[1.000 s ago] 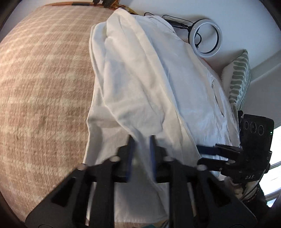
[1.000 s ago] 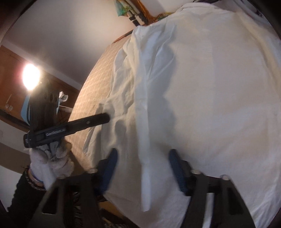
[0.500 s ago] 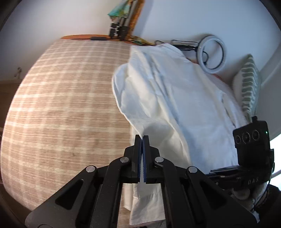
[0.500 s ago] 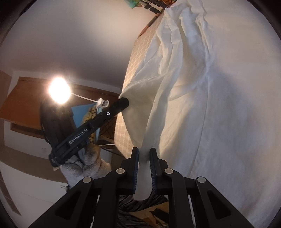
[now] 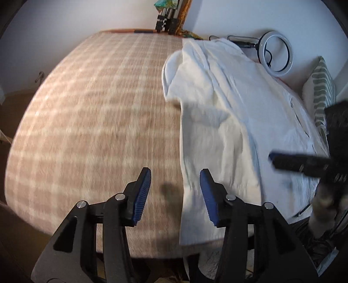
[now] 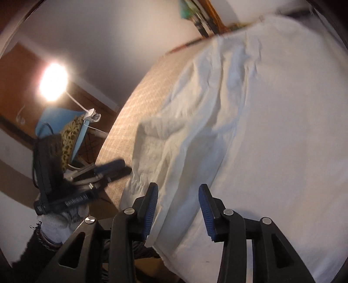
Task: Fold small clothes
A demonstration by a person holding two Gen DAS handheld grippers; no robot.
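A white garment (image 5: pixel 228 122) lies spread on the right part of a plaid bed cover (image 5: pixel 97 119), with one side flap folded over its body. My left gripper (image 5: pixel 175 187) is open and empty, just above the garment's left near edge. In the right wrist view the garment (image 6: pixel 250 130) fills the right side. My right gripper (image 6: pixel 177 205) is open and empty over the folded edge near the hem. Each gripper shows blurred in the other's view: the right one in the left wrist view (image 5: pixel 304 165), the left one in the right wrist view (image 6: pixel 104 172).
A ring light (image 5: pixel 277 54) and a striped pillow (image 5: pixel 322 95) lie at the far right of the bed. A tripod (image 5: pixel 167 19) stands behind the bed. A lamp (image 6: pixel 53 81) and a blue chair (image 6: pixel 71 130) stand left of the bed.
Both grippers were shut on the garment's edge half a second ago. Both have opened and let it go; the lifted flap now lies folded over the garment.
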